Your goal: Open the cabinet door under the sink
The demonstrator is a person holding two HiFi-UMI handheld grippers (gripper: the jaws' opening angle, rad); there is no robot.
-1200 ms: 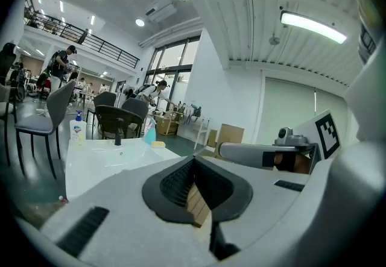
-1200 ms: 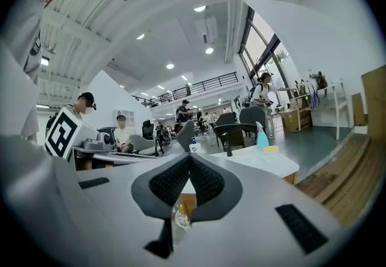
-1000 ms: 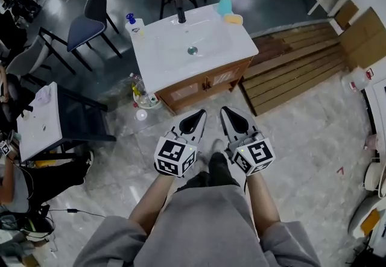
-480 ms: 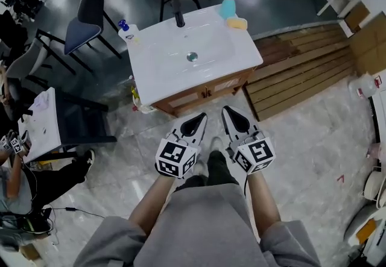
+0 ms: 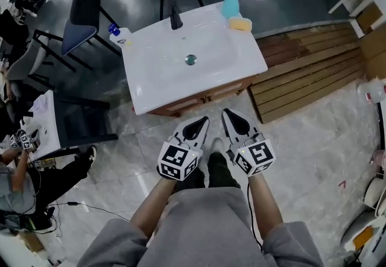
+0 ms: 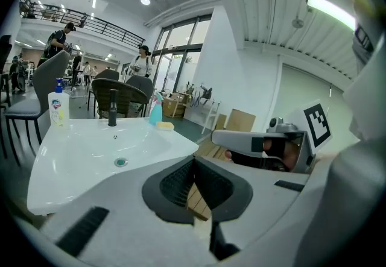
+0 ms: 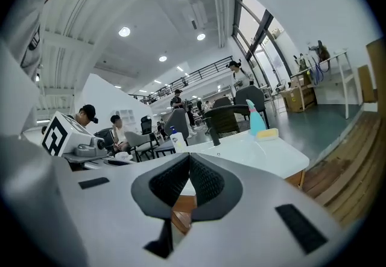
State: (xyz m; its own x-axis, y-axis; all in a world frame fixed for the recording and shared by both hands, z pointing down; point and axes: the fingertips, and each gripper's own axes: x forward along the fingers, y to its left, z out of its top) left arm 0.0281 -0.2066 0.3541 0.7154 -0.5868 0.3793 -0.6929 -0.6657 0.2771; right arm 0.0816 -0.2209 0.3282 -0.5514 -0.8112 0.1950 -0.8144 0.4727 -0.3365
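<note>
The white sink top (image 5: pixel 181 70) stands just ahead of me, and only a thin strip of its wooden cabinet front (image 5: pixel 208 99) shows under the rim. The doors themselves are hidden from above. My left gripper (image 5: pixel 204 120) and right gripper (image 5: pixel 227 113) are held side by side a short way in front of the cabinet, touching nothing. Both are shut and empty. In the left gripper view the closed jaws (image 6: pixel 193 160) point across the basin (image 6: pixel 114 145). The right gripper (image 7: pixel 189 157) looks at the sink's corner and a bit of wooden cabinet side (image 7: pixel 295 180).
On the sink stand a black faucet (image 5: pixel 175 18), a soap bottle (image 5: pixel 117 34), a blue spray bottle (image 5: pixel 228 3) and a yellow sponge (image 5: pixel 240 23). Wooden planks (image 5: pixel 307 73) lie right of the cabinet. A white table (image 5: pixel 42 124) and chairs (image 5: pixel 84 3) stand left.
I have stepped closer: the sink has slid nearer to the grippers, and its top now covers most of the cabinet front. Both grippers stay shut and side by side.
</note>
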